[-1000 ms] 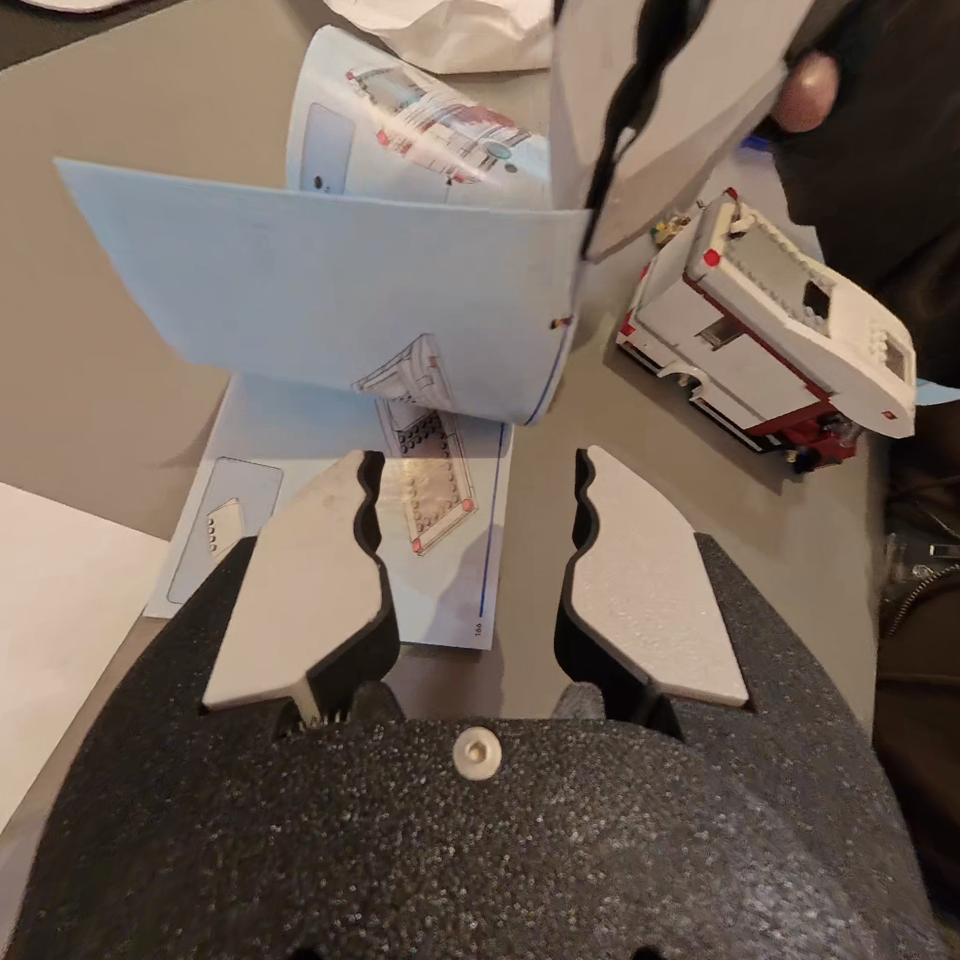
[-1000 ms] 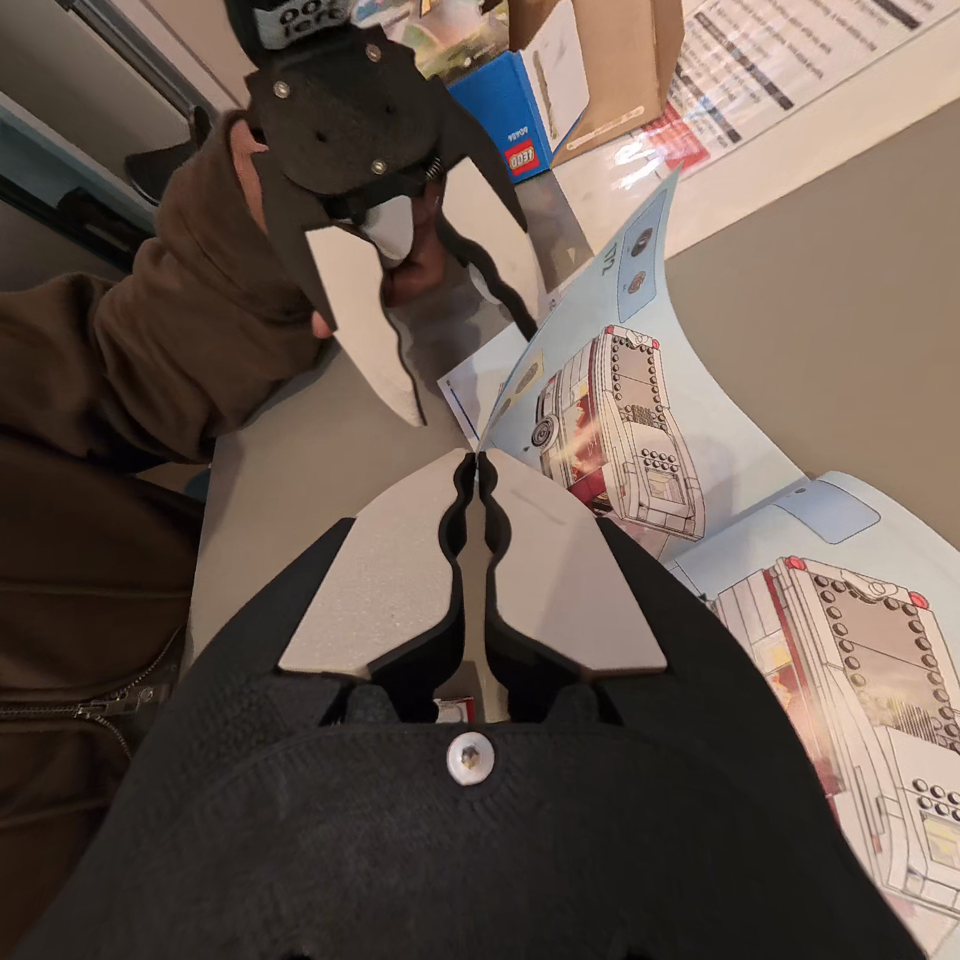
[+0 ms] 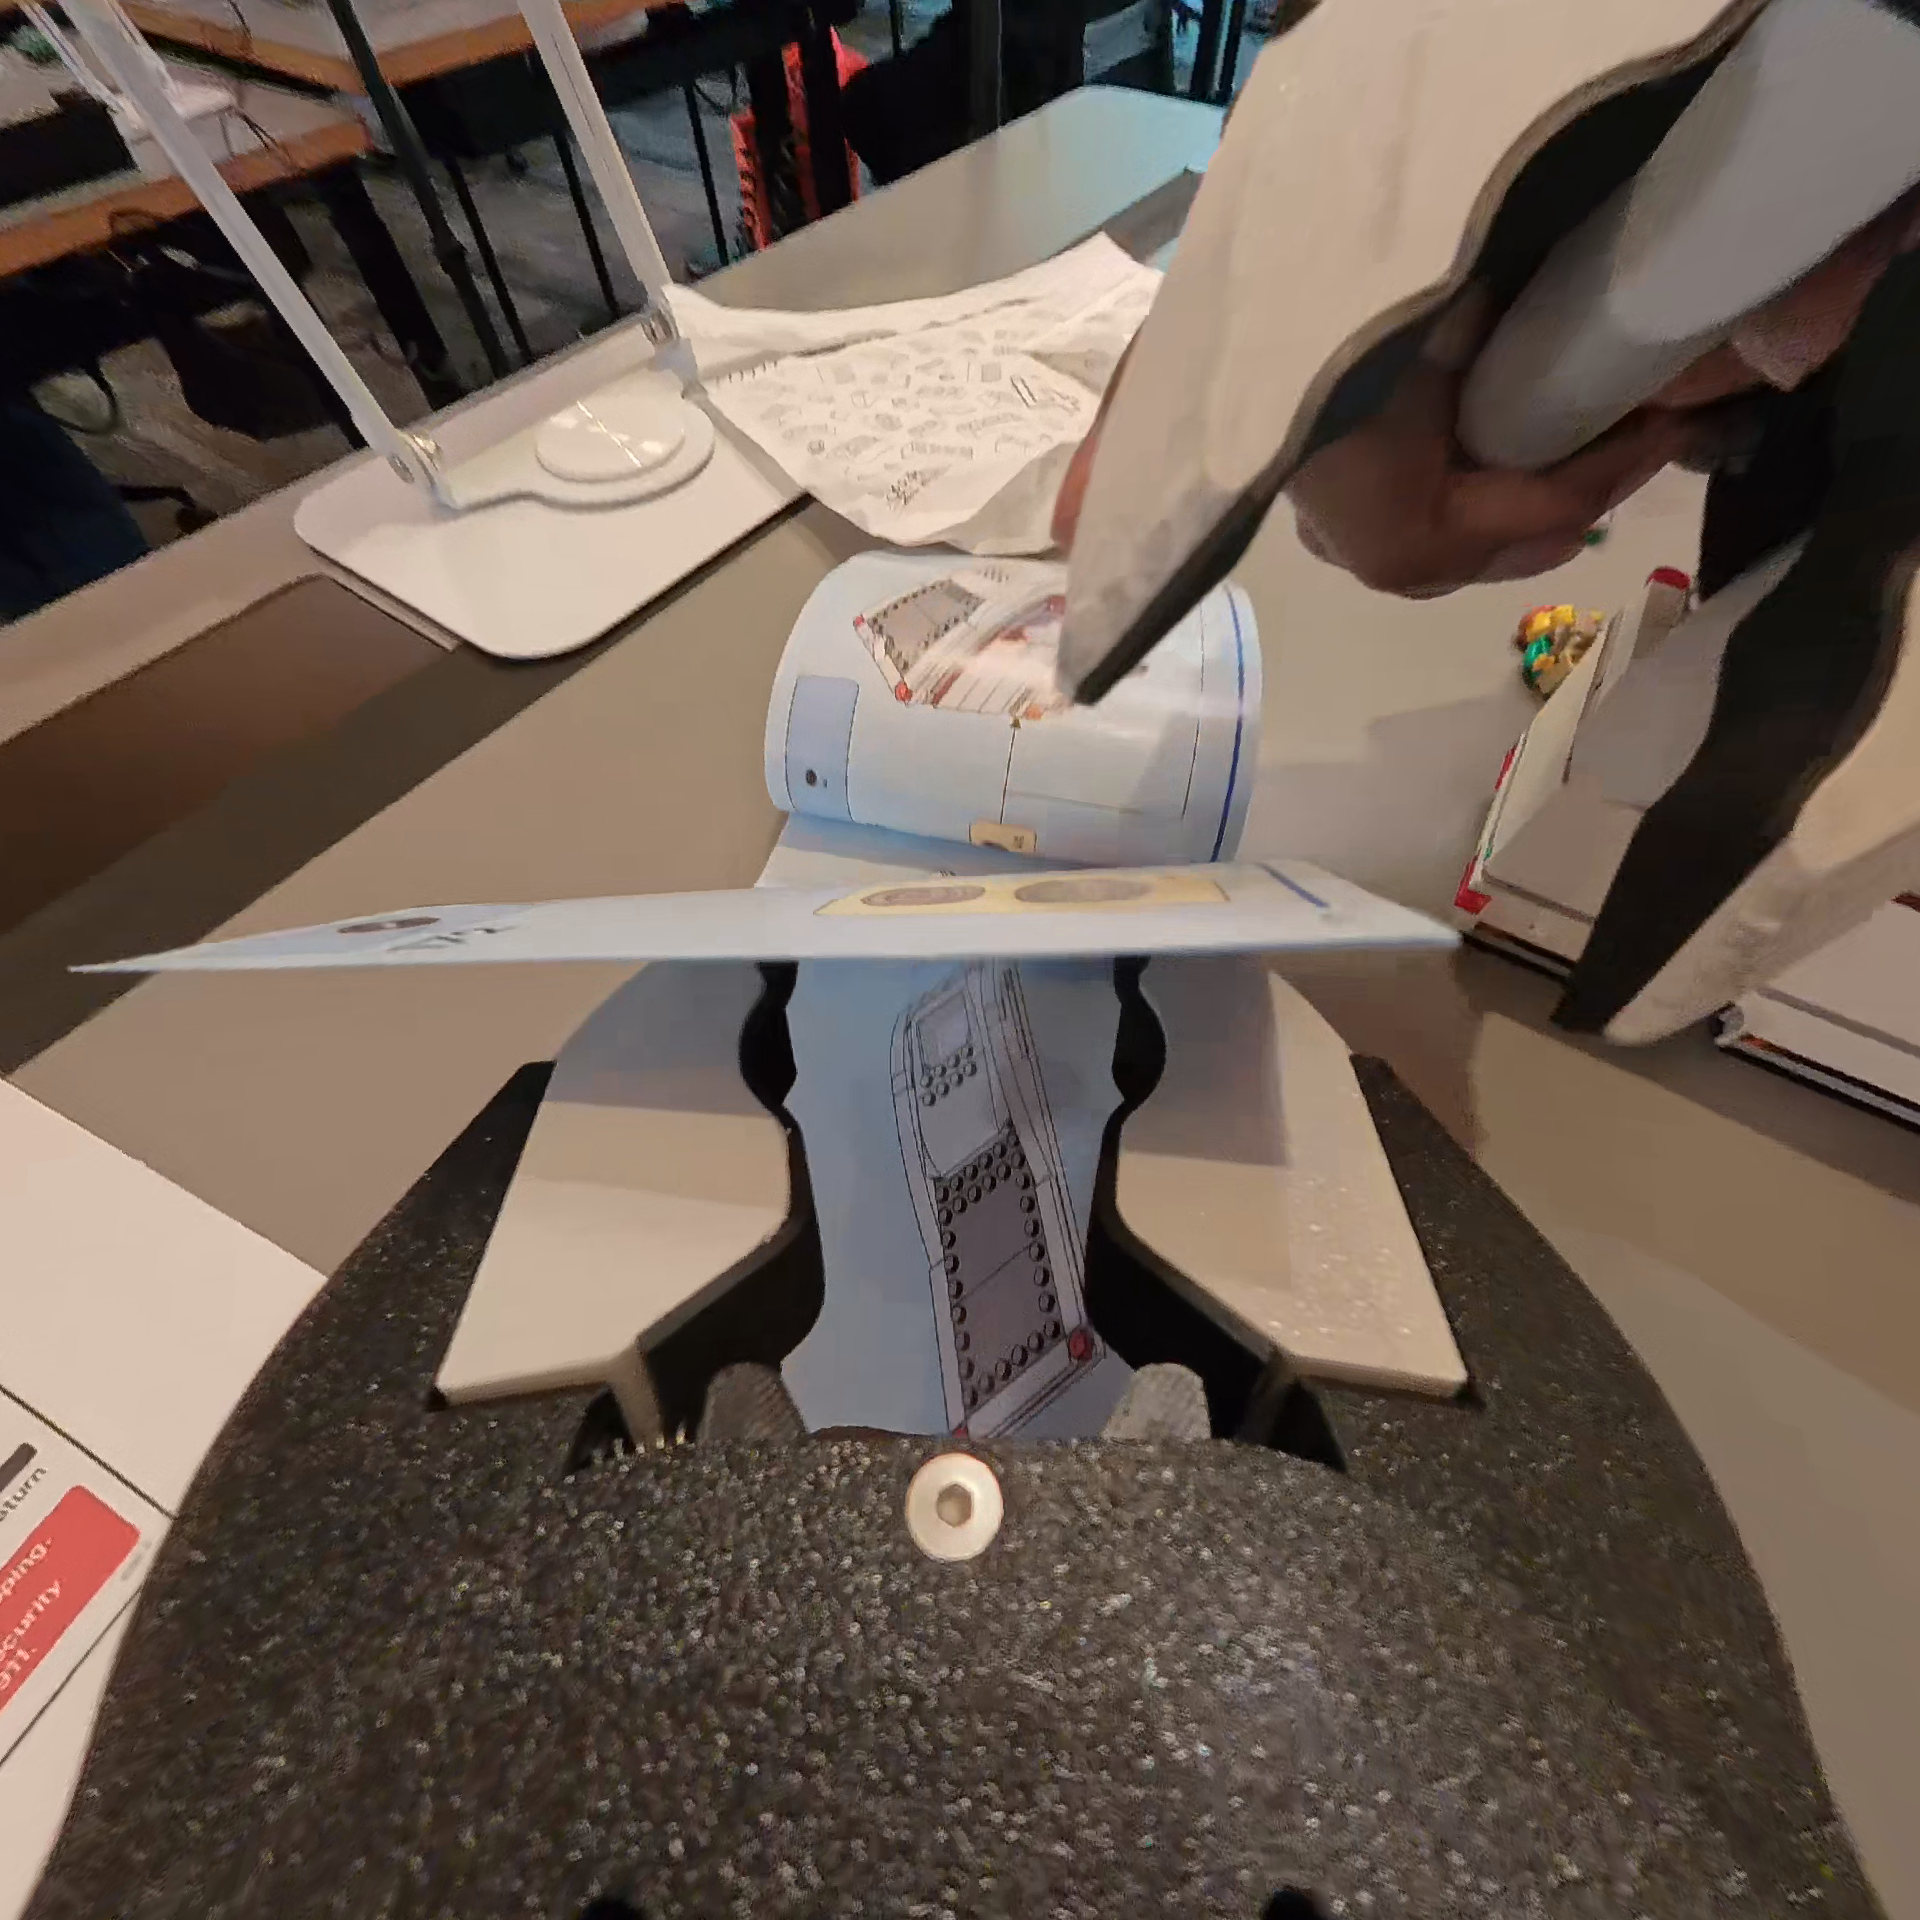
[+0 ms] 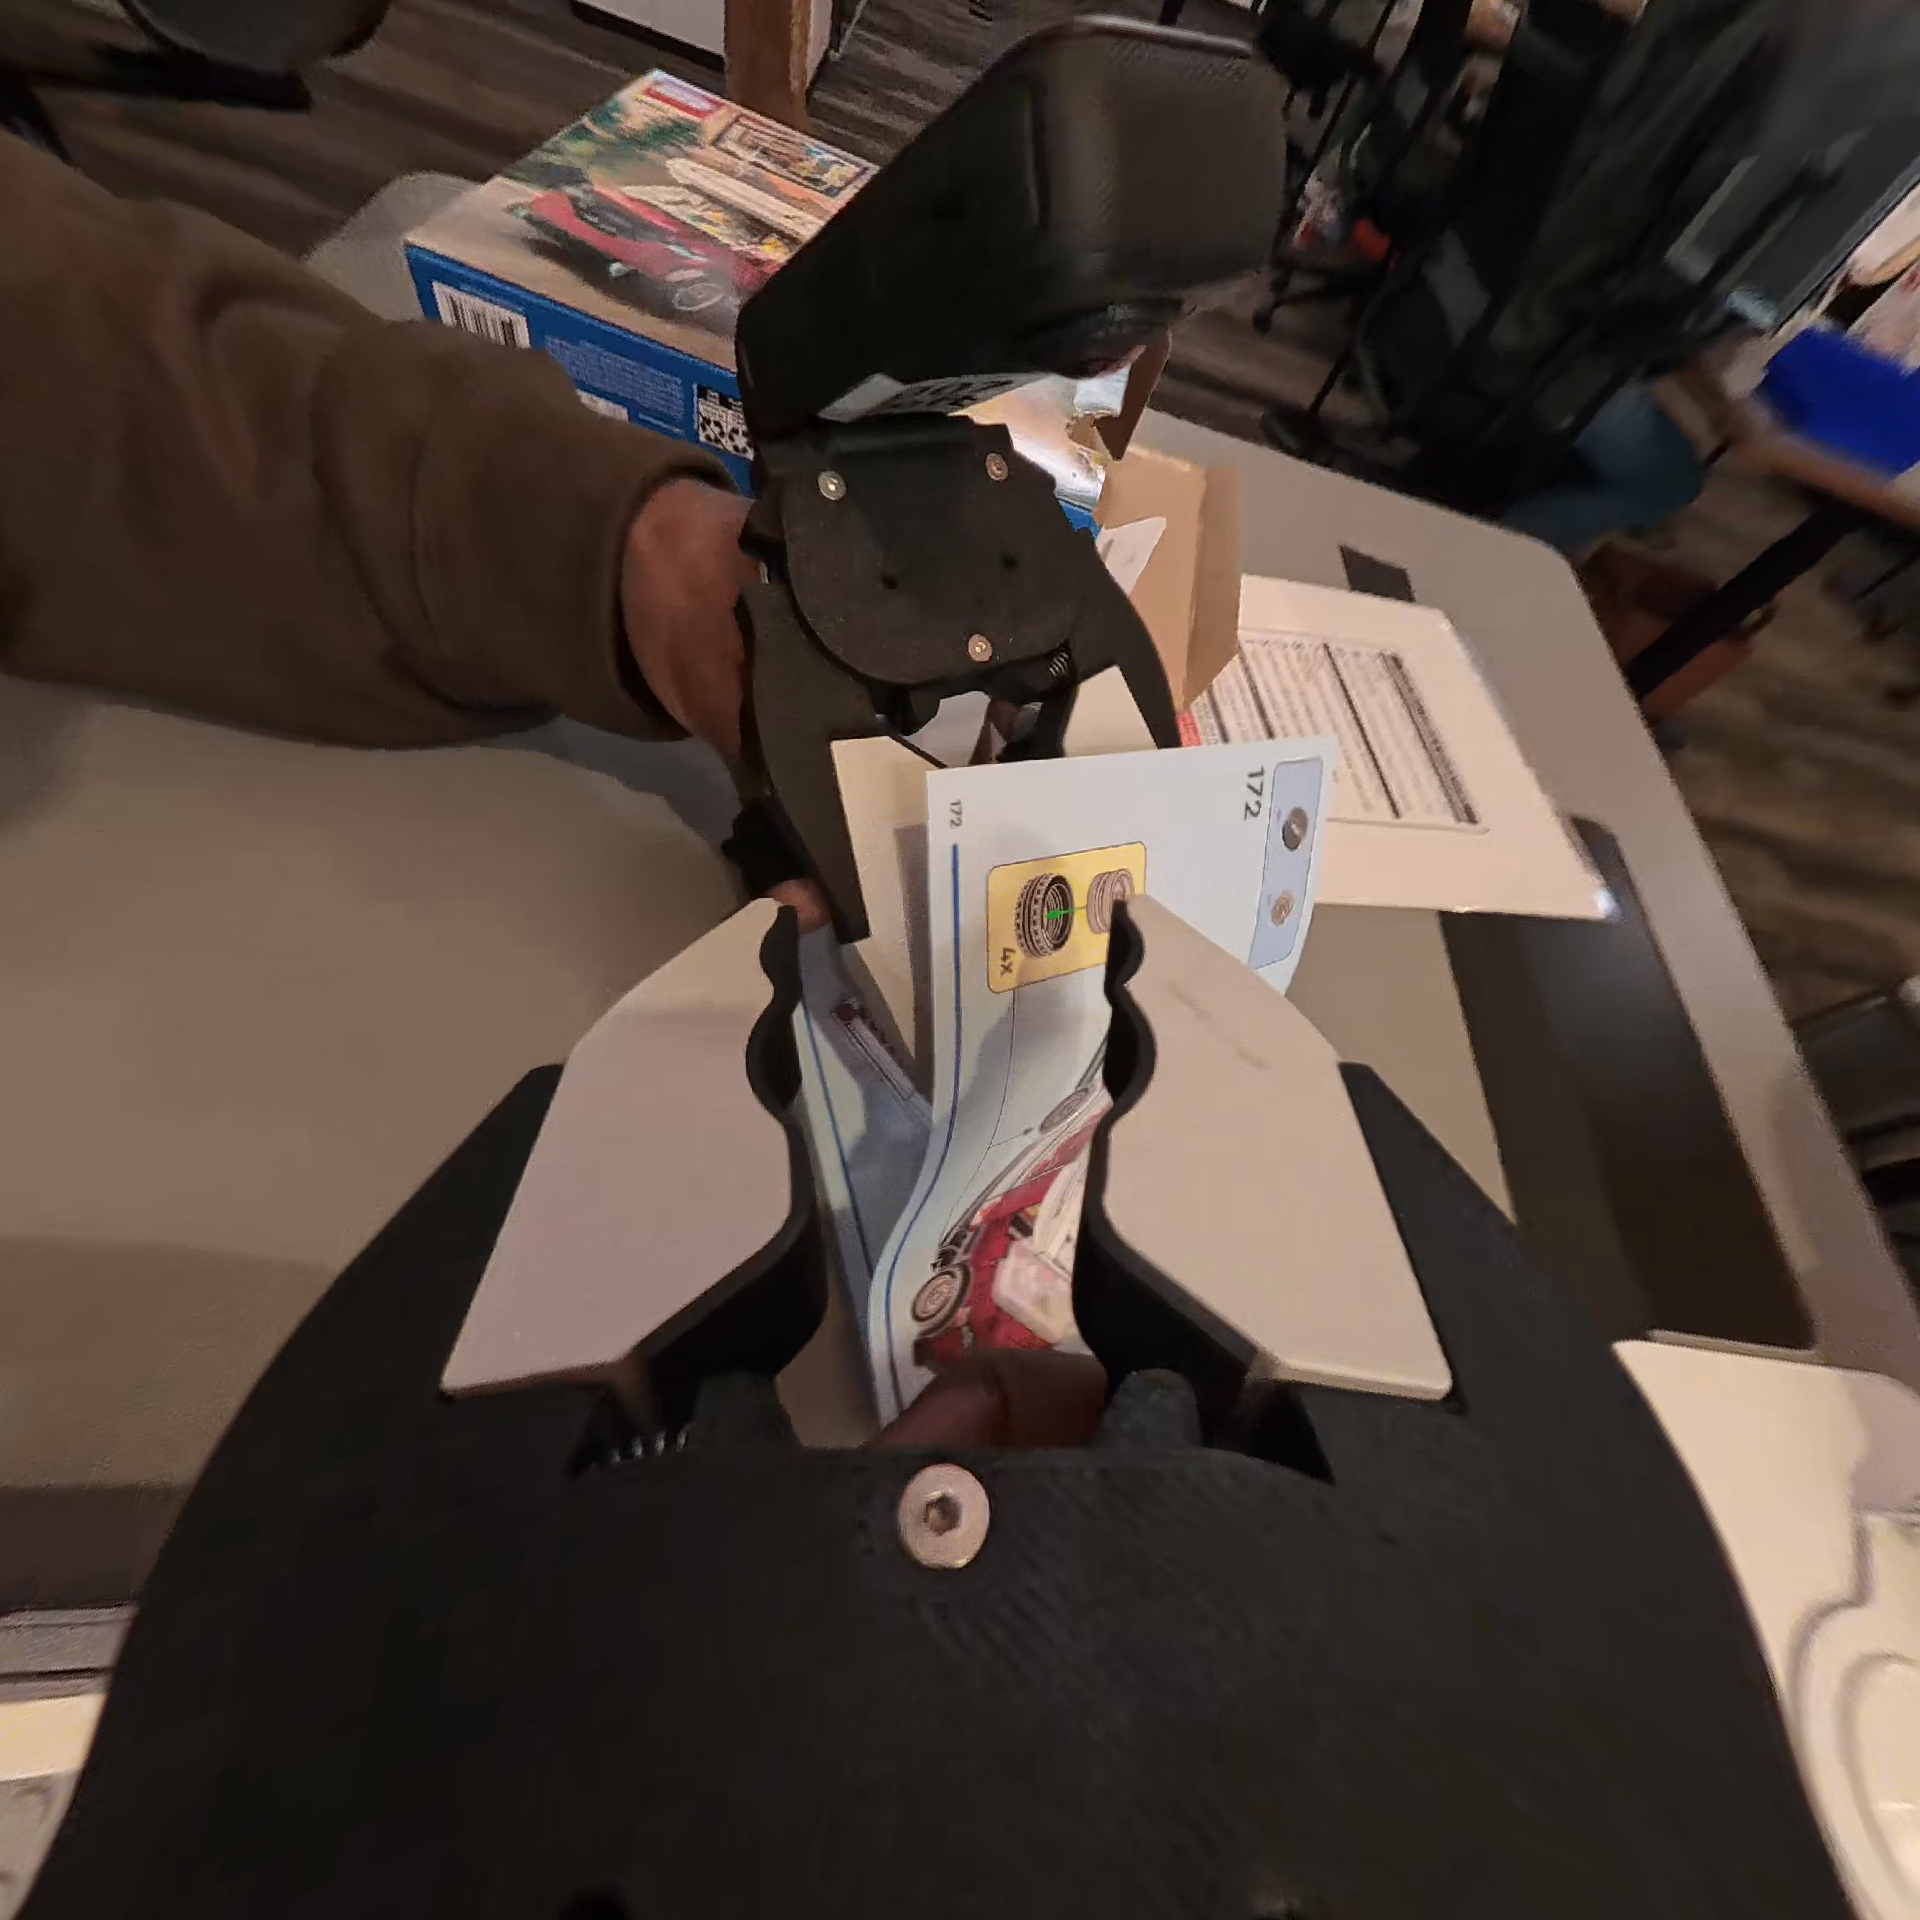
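Two hand-held grippers meet over an open instruction booklet (image 3: pixel 997 1195) on a grey table (image 3: pixel 416 831). Left gripper (image 3: pixel 951 997) and right gripper (image 4: pixel 945 925) both stand spread, pinching nothing. One loose page (image 3: pixel 727 930) hangs nearly level across the left fingertips, its long axis running crosswise, apparently mid-turn.

Printed writing shows on the booklet page (image 4: pixel 1122 831); the toy box (image 4: pixel 582 301); the white sheet (image 4: pixel 1371 727).
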### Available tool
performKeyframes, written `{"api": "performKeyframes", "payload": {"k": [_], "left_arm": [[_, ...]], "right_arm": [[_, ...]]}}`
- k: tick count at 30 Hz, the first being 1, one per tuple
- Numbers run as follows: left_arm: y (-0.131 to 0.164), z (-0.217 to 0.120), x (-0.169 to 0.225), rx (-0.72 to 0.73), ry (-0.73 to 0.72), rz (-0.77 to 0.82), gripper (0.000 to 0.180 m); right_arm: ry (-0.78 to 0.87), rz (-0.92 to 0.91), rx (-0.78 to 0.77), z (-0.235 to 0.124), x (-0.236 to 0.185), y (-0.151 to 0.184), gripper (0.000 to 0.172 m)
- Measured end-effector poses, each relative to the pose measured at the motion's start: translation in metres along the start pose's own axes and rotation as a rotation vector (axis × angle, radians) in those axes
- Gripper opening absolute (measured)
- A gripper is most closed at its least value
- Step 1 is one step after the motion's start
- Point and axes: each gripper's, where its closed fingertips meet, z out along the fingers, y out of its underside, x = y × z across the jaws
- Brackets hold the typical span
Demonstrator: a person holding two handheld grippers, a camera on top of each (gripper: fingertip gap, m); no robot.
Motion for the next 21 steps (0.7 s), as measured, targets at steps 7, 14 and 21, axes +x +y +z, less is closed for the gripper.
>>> {"api": "performKeyframes", "payload": {"k": [7, 14, 21], "left_arm": [[-0.012, 0.002, 0.004, 0.054, -0.048, 0.024, 0.057], [-0.011, 0.002, 0.0, 0.06, -0.062, 0.001, 0.056], [-0.009, 0.001, -0.003, 0.06, -0.068, -0.013, 0.055]], "right_arm": [[0.022, -0.064, -0.021, 0.0, 0.005, 0.007, 0.052], [-0.012, -0.004, -0.031, -0.001, 0.007, 0.019, 0.038], [-0.08, 0.136, 0.063, -0.008, 0.01, 0.017, 0.015]]}}
